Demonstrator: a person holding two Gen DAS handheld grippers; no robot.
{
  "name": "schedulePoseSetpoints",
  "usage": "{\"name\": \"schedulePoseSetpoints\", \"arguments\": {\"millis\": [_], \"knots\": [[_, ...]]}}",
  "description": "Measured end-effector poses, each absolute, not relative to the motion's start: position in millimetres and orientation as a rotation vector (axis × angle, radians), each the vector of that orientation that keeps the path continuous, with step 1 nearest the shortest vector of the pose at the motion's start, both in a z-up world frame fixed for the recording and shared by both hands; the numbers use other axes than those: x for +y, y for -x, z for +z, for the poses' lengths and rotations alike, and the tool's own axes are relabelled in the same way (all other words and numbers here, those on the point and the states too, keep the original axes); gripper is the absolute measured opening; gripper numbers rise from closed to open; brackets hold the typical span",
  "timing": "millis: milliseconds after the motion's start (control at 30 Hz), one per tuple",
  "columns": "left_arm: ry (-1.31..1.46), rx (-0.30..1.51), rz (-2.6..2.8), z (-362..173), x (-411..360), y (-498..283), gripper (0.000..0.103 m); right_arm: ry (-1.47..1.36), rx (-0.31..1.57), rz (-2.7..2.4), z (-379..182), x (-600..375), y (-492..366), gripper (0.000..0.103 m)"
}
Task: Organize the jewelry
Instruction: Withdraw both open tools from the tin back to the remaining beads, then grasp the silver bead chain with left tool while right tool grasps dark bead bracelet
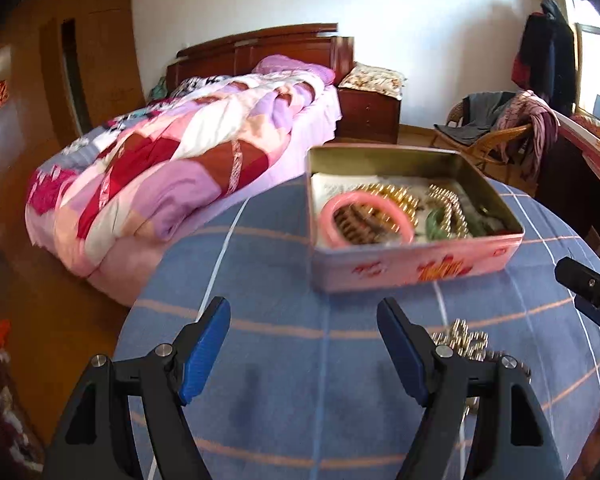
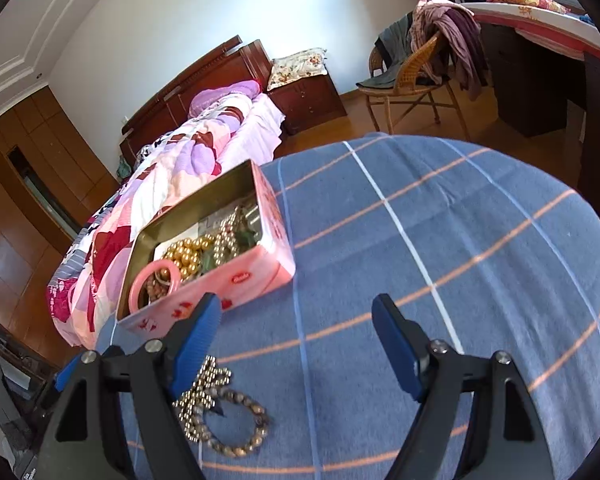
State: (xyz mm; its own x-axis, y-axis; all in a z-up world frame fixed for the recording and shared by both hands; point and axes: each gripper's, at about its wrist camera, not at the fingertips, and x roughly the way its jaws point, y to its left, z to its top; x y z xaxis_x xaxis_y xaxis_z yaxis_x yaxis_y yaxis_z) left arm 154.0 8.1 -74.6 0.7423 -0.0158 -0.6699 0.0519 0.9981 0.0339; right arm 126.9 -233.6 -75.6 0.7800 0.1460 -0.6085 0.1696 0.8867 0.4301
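Both the left gripper [image 1: 304, 350] and right gripper [image 2: 296, 346] stood wide open, holding nothing. The pink tin [image 1: 416, 268] of jewelry sat on the blue checked cloth [image 2: 440, 240]; a bead bracelet [image 2: 236, 428] lay loose on it, in front of the tin.

Light: bright daylight from the window [image 1: 596, 52] ahead-right of the tool.
Shadows: soft, beneath the fingers on the tablecloth [image 1: 300, 380].
Blur: slight smear, left wrist view.
Edges: fisheye bending, dark corners.
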Motion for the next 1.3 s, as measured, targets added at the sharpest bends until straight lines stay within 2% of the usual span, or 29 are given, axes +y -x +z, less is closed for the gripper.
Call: {"name": "schedulePoseSetpoints", "arguments": {"millis": [433,500,633,1300], "knots": [[-0.077,0.793,-0.092,-86.4,9.2,-124.5,0.076,-0.418,0.753,0.038,-86.9,-213.7,-112.8,0.071],[-0.078,0.799,-0.093,-87.1,9.4,-123.3,0.076,-0.398,0.789,0.046,-90.0,-209.8,-110.4,0.068],[-0.084,0.794,-0.078,-87.2,8.6,-119.7,0.076,-0.325,0.86,0.053,-98.0,-198.5,-108.4,0.054],[-0.141,0.79,-0.067,-87.5,-5.5,-102.7,0.076,-0.11,0.894,0.025,-101.5,-165.0,-105.0,0.051]]}}
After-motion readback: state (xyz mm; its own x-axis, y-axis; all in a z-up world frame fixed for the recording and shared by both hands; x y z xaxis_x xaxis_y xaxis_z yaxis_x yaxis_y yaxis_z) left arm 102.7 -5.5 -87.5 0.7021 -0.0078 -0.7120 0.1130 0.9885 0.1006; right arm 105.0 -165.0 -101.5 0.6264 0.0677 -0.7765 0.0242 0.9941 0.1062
